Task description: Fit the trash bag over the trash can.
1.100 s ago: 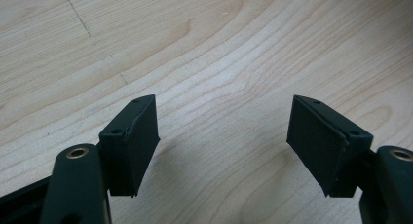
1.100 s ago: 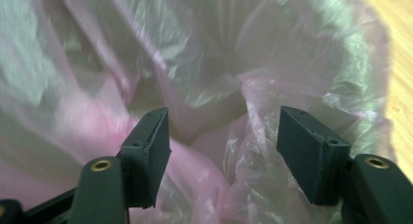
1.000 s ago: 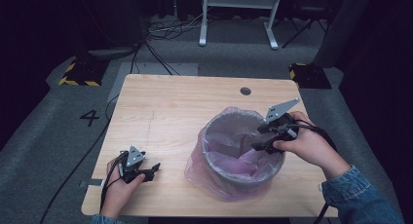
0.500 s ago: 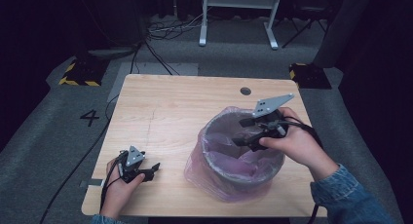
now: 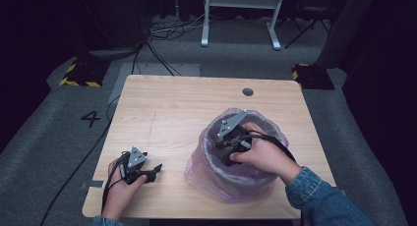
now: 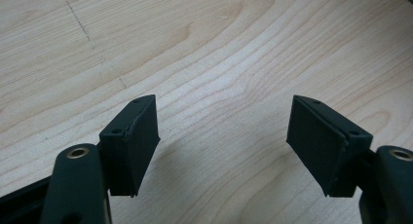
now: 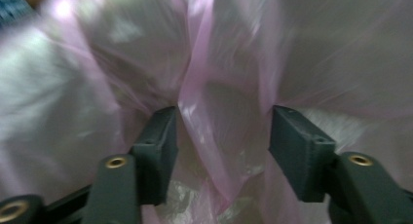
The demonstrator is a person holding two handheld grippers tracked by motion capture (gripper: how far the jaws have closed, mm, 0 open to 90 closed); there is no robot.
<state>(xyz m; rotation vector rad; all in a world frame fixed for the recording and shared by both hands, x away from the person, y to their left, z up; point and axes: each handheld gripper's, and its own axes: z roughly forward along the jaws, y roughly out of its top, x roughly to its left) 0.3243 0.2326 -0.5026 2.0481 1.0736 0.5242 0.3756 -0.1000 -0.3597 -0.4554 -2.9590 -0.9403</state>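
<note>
- Right now the right gripper (image 5: 227,155) is sunk inside the mouth of the waste bin (image 5: 216,174), which stands on the near right part of the wooden table (image 5: 167,113).
- A thin pink bag (image 5: 268,127) lines the bin, its edge folded out over the rim and bunched down the outside on the near left.
- From the right gripper view, the jaws stand partly apart, having just been closing a little; a crumpled fold of the pink bag (image 7: 204,112) hangs between them, and that picture is too blurred to tell whether the pads press on it.
- The person's right hand (image 5: 263,155) wraps the gripper's body from the near right, a blue denim sleeve (image 5: 319,199) behind it, and a black cable (image 5: 275,140) loops over the bin's rim.
- The left gripper (image 5: 156,170) rests low at the near left of the table, well apart from the bin, held in the left hand (image 5: 120,186).
- Its jaws are wide apart with nothing between them; in the left gripper view bare wood grain (image 6: 219,63) lies between and beyond the two black pads (image 6: 134,143).
</note>
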